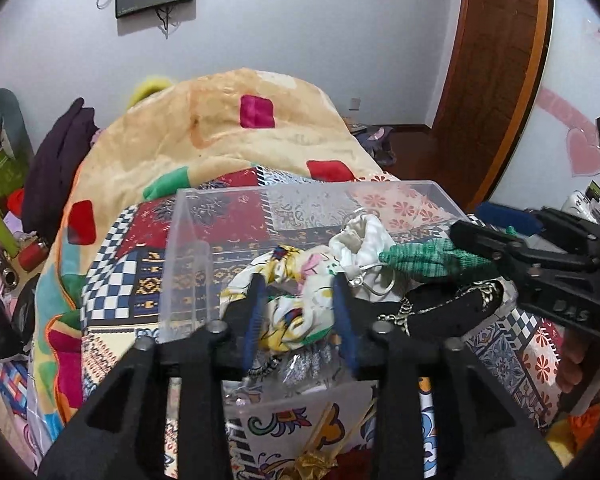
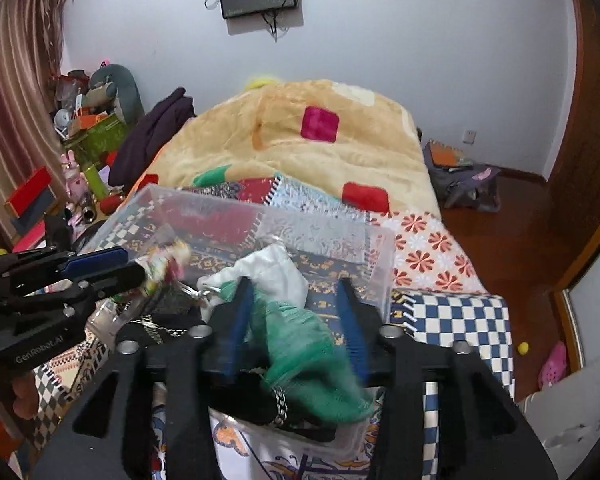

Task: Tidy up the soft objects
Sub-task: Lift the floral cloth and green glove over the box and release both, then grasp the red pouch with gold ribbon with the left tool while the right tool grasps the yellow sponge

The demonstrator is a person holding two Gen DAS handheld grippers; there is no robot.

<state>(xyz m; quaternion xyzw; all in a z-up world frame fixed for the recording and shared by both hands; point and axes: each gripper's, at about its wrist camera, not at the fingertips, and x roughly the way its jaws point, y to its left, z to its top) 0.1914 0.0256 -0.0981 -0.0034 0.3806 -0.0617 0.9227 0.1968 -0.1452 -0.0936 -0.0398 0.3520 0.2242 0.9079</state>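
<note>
A clear plastic box (image 1: 188, 248) stands on the patterned bedspread and holds soft items. My left gripper (image 1: 300, 316) is over the box with a white floral cloth (image 1: 292, 300) between its open blue fingers. A white pouch (image 1: 364, 240) and a black item with a chain (image 1: 444, 308) lie in the box. My right gripper (image 2: 296, 328) has a green knit item (image 2: 308, 344) between its fingers above the box (image 2: 380, 264); in the left wrist view the right gripper (image 1: 480, 248) pinches that green item (image 1: 424, 260).
An orange blanket (image 1: 228, 136) is heaped on the bed behind the box. Clutter and boxes (image 2: 88, 136) fill the left side. A wooden door (image 1: 496, 60) and wooden floor (image 2: 512, 240) with a bag lie to the right.
</note>
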